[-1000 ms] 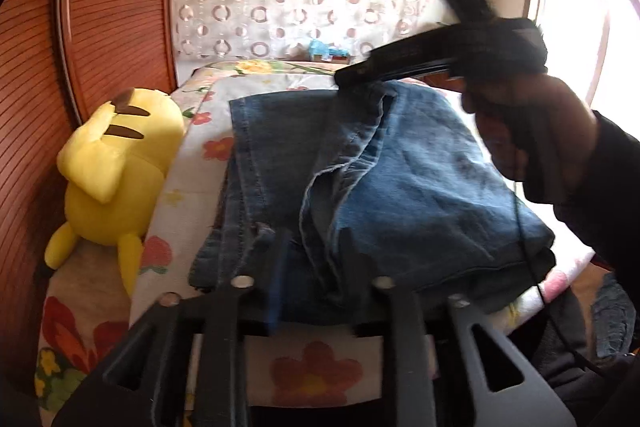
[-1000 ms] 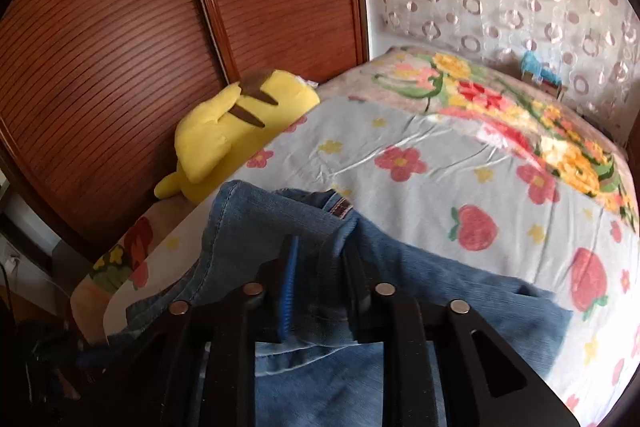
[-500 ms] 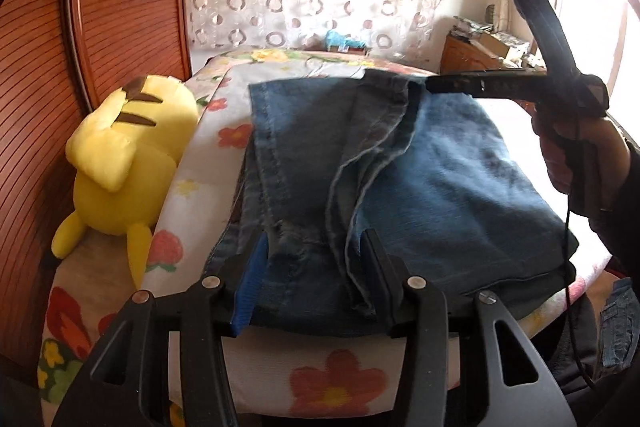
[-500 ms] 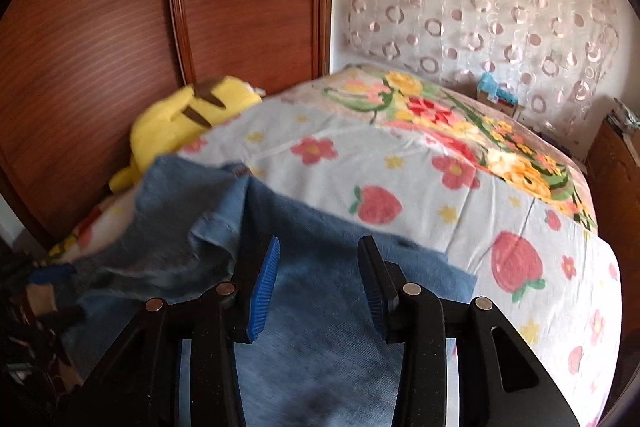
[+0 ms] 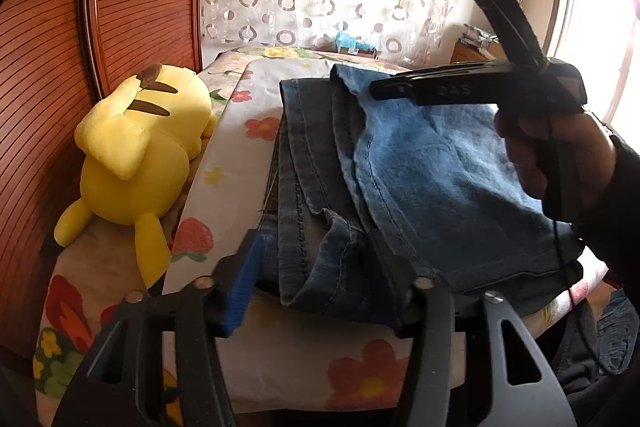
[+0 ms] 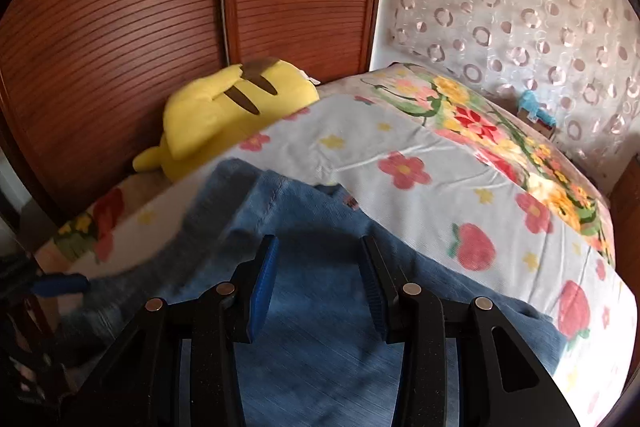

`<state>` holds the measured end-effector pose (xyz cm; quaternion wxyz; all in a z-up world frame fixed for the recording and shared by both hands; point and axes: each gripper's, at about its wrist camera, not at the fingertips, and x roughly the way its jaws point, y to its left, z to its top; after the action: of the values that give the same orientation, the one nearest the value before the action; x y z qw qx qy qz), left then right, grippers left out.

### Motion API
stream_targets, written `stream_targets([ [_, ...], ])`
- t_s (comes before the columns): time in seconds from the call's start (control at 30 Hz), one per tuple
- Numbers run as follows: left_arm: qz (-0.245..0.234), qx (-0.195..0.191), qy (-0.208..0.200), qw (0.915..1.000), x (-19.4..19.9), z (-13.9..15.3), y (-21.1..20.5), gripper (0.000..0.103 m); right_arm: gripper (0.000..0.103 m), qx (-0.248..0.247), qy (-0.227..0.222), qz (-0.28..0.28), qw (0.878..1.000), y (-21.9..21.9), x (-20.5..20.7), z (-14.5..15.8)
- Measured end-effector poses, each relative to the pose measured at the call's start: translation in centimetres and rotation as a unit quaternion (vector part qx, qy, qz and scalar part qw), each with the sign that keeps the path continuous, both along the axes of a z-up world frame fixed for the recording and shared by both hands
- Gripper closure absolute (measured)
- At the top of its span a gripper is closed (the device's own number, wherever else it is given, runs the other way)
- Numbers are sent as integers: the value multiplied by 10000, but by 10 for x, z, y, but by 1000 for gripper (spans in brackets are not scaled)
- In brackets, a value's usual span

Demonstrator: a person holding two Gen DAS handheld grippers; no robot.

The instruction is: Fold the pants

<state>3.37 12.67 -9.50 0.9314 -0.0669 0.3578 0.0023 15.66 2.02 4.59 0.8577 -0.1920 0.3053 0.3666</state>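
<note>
Pants (image 5: 400, 179) folded, between left claw (image 5: 316, 275) (spread)

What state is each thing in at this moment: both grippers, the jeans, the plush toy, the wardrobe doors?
left gripper: jaws open, denim edge between them, not clamped.
right gripper: jaws open, empty, above the jeans.
jeans: folded into a layered stack, flat on the bedspread.
plush toy: lying on its side beside the jeans, untouched.
wardrobe doors: closed.
</note>
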Motion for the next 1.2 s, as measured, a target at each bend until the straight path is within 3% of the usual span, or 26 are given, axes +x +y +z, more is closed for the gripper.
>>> stream_targets([
  [0.13, -42, -17, -116, 9999, -2, 6, 0, 26, 61, 182, 12, -50, 9998, -16, 2, 7],
  [0.43, -321, -28, -266, 9991, 1, 22, -18, 19, 60, 533, -281, -409, 9973, -115, -37, 34],
  [0.67, -518, -56, -496, 9974, 2, 43, -36, 2, 53, 739, -315, -730, 9941, -183, -90, 34],
  [1.2, -976, 181, -400, 9943, 12, 43, -93, 2, 50, 1009, 74, -1263, 9868, -243, -161, 13],
])
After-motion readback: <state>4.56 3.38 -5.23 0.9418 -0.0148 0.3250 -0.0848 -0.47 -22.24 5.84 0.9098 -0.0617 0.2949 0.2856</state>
